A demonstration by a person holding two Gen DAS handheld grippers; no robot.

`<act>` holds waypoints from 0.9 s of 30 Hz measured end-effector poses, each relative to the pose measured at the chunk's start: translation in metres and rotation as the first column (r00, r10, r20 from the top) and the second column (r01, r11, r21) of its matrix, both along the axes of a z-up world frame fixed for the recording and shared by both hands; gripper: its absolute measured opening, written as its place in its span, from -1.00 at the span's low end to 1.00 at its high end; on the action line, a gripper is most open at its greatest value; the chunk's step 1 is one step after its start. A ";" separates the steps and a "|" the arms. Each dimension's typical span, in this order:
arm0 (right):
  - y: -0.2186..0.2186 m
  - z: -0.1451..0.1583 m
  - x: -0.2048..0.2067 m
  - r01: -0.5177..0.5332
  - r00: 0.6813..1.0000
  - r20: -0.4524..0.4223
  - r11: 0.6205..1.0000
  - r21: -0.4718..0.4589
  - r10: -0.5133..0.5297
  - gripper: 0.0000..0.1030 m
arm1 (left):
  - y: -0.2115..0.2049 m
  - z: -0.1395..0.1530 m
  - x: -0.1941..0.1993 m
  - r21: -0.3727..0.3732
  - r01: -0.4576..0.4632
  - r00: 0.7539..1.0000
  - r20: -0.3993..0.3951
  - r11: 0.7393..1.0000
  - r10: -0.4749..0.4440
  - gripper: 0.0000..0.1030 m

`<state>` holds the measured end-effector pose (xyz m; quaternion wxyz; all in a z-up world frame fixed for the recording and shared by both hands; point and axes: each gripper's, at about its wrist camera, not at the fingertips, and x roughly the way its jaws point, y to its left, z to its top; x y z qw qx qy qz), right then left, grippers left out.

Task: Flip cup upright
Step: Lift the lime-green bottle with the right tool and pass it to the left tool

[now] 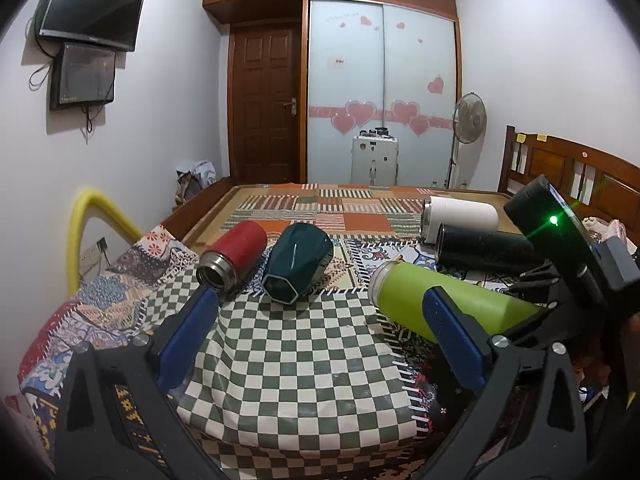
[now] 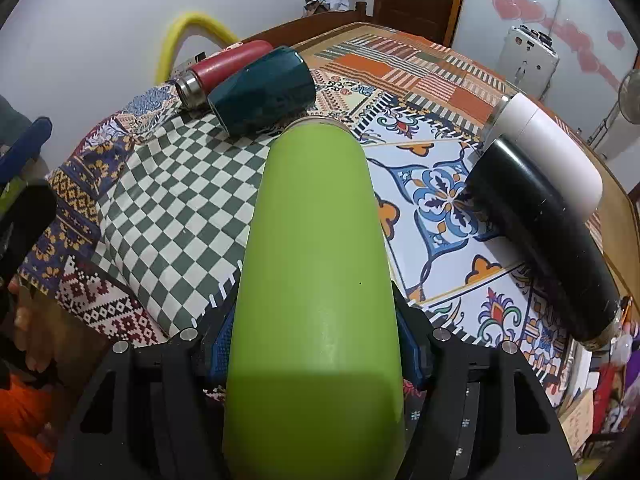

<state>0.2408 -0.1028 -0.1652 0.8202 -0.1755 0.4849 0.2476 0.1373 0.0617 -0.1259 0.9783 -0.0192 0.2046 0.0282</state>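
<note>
A lime green cup [image 2: 316,264] lies on its side on the patterned bedspread, mouth pointing away from my right gripper. My right gripper [image 2: 316,344] is shut on its body near the base, blue pads pressed on both sides. The green cup also shows in the left wrist view [image 1: 444,300], with the right gripper's body [image 1: 560,248] behind it. My left gripper [image 1: 320,320] is open and empty over the checkered cloth [image 1: 296,360], its right finger [image 1: 452,336] in front of the green cup.
Several other cups lie on their sides: a red one [image 1: 234,256], a dark teal faceted one [image 1: 298,264], a black one [image 1: 488,248] and a white one [image 1: 460,216]. A wooden headboard [image 1: 572,168] stands at the right. A yellow tube [image 1: 90,224] is at the left bed edge.
</note>
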 end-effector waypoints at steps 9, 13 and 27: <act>0.002 -0.014 0.005 0.006 1.000 0.001 1.000 0.006 -0.006 0.21 | 0.001 -0.012 0.014 0.001 -0.020 0.999 -0.038 1.000 0.020 1.00; 0.002 -0.015 0.005 0.001 1.000 0.008 1.000 0.009 -0.001 0.21 | -0.001 -0.014 0.018 0.009 -0.025 0.999 -0.048 1.000 0.025 1.00; -0.010 0.022 -0.027 -0.023 0.989 0.146 0.998 0.057 0.014 0.62 | -0.013 0.004 0.022 0.025 -0.014 0.999 -0.041 1.000 0.015 1.00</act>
